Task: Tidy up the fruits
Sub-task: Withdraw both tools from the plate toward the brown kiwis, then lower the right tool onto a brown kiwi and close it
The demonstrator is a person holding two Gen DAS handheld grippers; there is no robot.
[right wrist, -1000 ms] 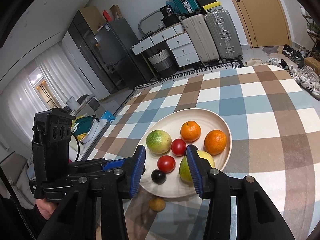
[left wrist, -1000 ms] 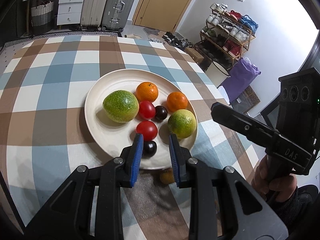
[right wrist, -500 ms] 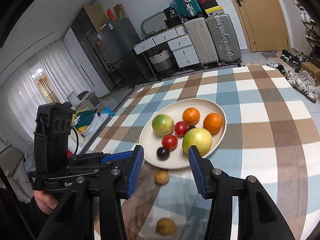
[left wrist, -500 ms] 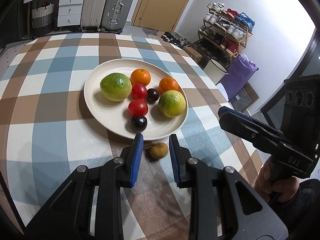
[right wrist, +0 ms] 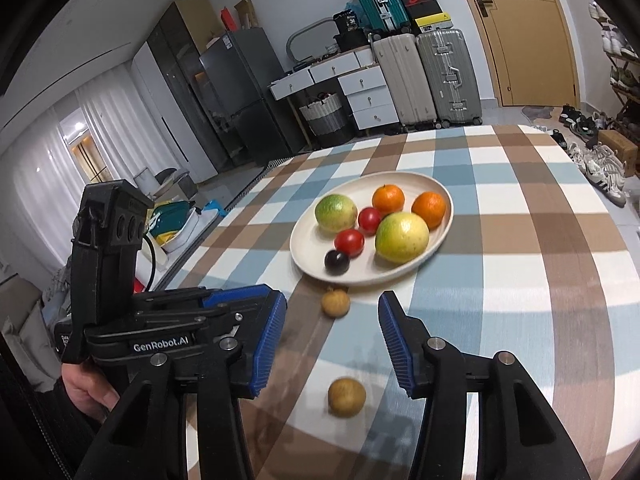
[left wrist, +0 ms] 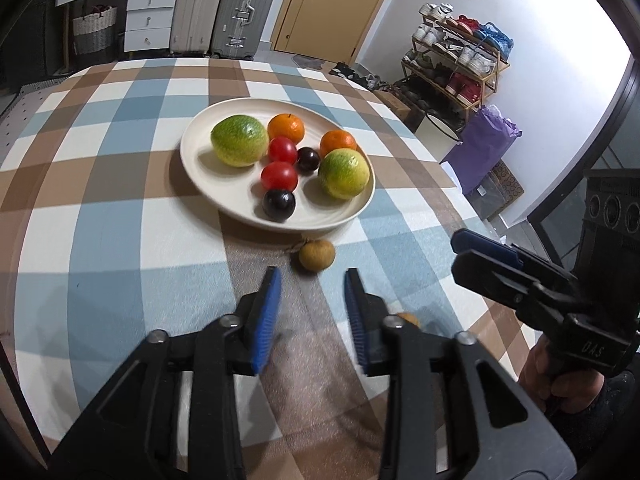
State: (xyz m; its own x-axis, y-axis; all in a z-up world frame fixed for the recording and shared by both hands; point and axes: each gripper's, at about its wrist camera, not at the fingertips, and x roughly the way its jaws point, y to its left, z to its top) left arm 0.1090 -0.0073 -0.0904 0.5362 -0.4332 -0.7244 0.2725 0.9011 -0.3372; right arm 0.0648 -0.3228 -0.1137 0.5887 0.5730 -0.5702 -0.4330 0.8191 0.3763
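A cream plate (left wrist: 192, 160) holds two green-yellow citrus (left wrist: 239, 141), two oranges (left wrist: 285, 128), two tomatoes (left wrist: 279, 176) and two dark plums (left wrist: 279, 205). One small brown fruit (left wrist: 316, 255) lies on the cloth just off the plate's near rim. My left gripper (left wrist: 313, 280) hangs short of it, jaws opening, with nothing between them. A second brown fruit (right wrist: 346, 397) lies nearer, on the cloth below my right gripper (right wrist: 332, 300). Those jaws are opening too, and the pads touch nothing. The first brown fruit (right wrist: 335, 303) and the plate (right wrist: 304, 256) lie beyond its tips.
The round table wears a checked blue, brown and white cloth (left wrist: 120, 208); its edge curves close on the right. My right gripper (left wrist: 480, 248) shows there, held by a hand (left wrist: 560, 384). Suitcases, drawers and a shoe rack stand beyond the table.
Both grippers have drawn back from over the plate toward the table's near side, bringing the two brown fruits into view. The left jaws have parted; the right jaws stand slightly wider.
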